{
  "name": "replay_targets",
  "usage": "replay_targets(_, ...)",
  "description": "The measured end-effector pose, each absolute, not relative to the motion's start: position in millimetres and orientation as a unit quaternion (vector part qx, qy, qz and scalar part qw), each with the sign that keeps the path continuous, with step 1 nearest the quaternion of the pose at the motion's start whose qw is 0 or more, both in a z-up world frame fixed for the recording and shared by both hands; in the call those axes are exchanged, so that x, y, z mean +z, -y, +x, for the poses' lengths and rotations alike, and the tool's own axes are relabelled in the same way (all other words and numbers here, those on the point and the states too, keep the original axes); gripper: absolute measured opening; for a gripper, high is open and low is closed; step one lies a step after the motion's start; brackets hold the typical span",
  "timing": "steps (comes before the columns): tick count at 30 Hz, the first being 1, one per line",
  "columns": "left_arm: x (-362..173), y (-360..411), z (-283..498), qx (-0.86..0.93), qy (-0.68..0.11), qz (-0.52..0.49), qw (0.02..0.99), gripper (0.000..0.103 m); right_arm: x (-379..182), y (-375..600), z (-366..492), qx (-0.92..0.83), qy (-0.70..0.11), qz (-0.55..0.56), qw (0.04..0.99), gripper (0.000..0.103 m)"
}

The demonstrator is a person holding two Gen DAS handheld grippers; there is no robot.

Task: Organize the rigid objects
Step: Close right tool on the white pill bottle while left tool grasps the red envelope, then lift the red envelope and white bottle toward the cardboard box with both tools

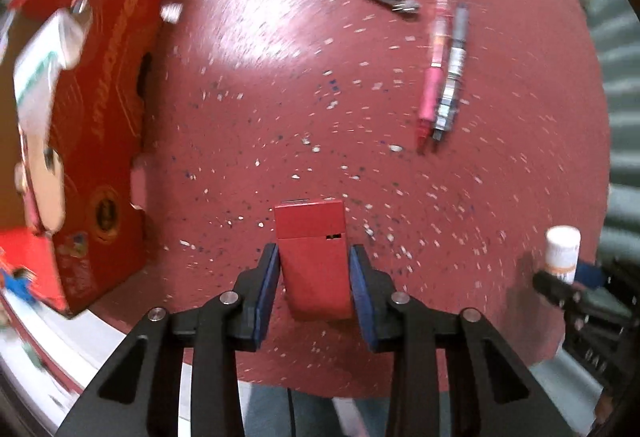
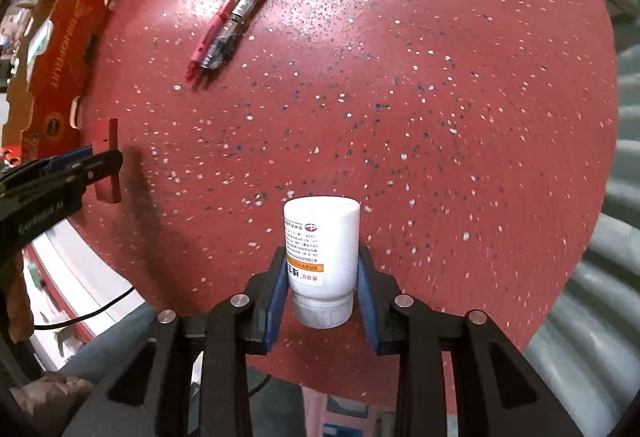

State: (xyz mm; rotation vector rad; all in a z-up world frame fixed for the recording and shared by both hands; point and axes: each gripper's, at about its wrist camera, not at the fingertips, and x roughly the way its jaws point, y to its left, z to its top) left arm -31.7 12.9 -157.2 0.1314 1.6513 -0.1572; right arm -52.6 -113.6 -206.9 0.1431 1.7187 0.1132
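Red box (image 1: 312, 257) btwn left tongs (image 1: 314, 277), gripped

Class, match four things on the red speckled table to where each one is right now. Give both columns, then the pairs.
Things:
1. red flat case
2. white bottle with orange band
3. pink pen
4. red printed box

Places:
A. lying on the table beside a grey pen
B. between the fingers of the right gripper
C. standing at the table's left edge
D. between the fingers of the left gripper

Pairs: 1-D, 2-B, 3-A, 4-C
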Motion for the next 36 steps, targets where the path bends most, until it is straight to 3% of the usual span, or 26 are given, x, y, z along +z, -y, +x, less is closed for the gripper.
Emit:
replay_targets(9,-101,6,-27,-0.124,-0.695,0.119,0.699,0.033,-152,117,-64,0.027,-0.727,0.072,0.683,0.034)
replay_targets(15,-90,-24,-20,-0.114,-0.682,0.088,0.717,0.032,-131,122,-58,0.016,-0.713,0.094,0.695,0.034)
replay_targets(16,-91,-31,-18,-0.107,-0.685,0.073,0.717,0.038,-134,125,-60,0.014,-0.712,0.098,0.695,0.034)
replay_targets(17,-96,-34,-17,-0.095,-0.689,0.062,0.716,0.058,-133,127,-62,0.011,-0.713,0.1,0.694,0.034)
replay_targets(19,-109,-37,-17,-0.065,-0.686,0.061,0.723,0.078,-130,131,-73,0.006,-0.714,0.1,0.693,0.034)
replay_targets(25,-162,-3,-19,-0.107,-0.674,0.178,0.709,0.079,-145,142,-101,-0.019,-0.728,0.097,0.678,0.034)
replay_targets(30,-192,0,-19,-0.116,-0.689,0.187,0.69,0.08,-139,162,-123,-0.041,-0.732,0.099,0.673,0.034)
replay_targets(33,-196,-6,-18,-0.115,-0.69,0.168,0.695,0.088,-135,168,-128,-0.043,-0.731,0.097,0.674,0.034)
replay_targets(34,-196,-8,-18,-0.12,-0.693,0.162,0.692,0.086,-133,169,-128,-0.042,-0.731,0.097,0.675,0.034)
replay_targets(36,-193,-11,-19,-0.149,-0.701,0.14,0.684,0.065,-132,168,-127,-0.038,-0.728,0.095,0.678,0.034)
